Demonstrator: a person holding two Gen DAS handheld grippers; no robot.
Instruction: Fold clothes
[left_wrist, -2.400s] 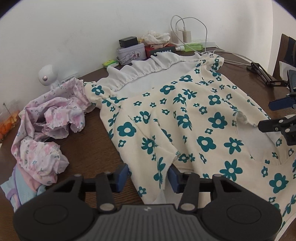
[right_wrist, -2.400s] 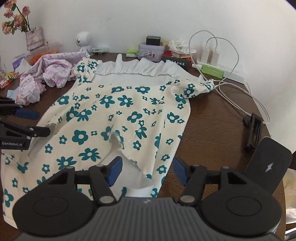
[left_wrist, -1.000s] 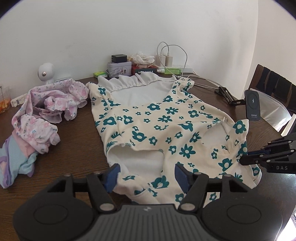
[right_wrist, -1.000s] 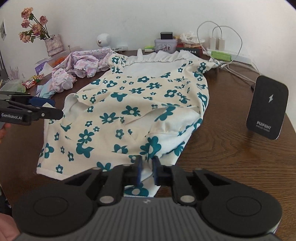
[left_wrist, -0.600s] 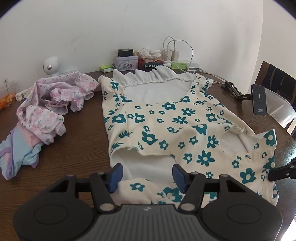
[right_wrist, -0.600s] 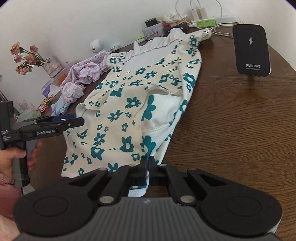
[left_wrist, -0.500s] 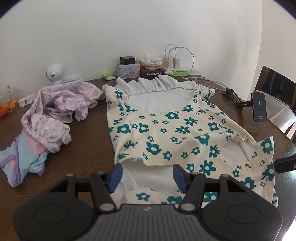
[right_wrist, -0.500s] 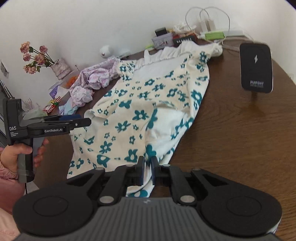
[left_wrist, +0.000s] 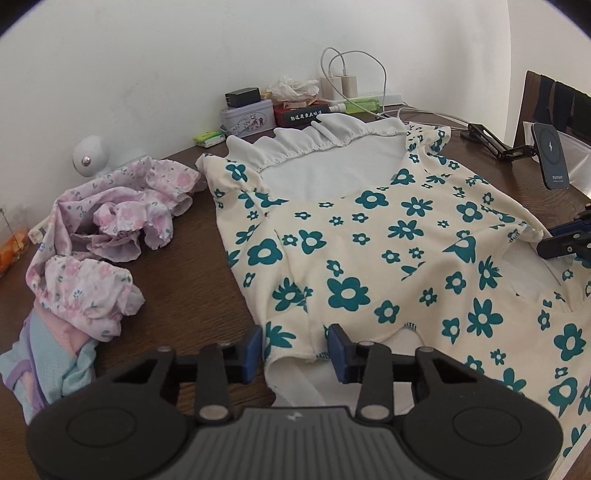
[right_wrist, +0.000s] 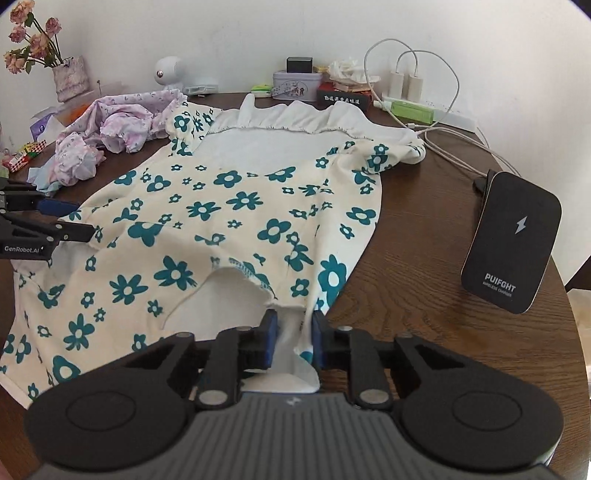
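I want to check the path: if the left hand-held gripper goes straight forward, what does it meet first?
The left hand-held gripper already has the floral dress hem between its open fingers, so it probably meets that fabric first; the depth is unclear.

**Clearance around the spread dress**

Bare table (right_wrist: 424, 236) lay open right of the floral dress (right_wrist: 229, 206), up to the upright wireless charger (right_wrist: 513, 240). Cables (right_wrist: 454, 147) crossed the far right corner. Crumpled pink clothes (left_wrist: 107, 236) blocked the left side, leaving a bare strip beside the dress. Tin (left_wrist: 247, 118) and boxes crowded the back wall.
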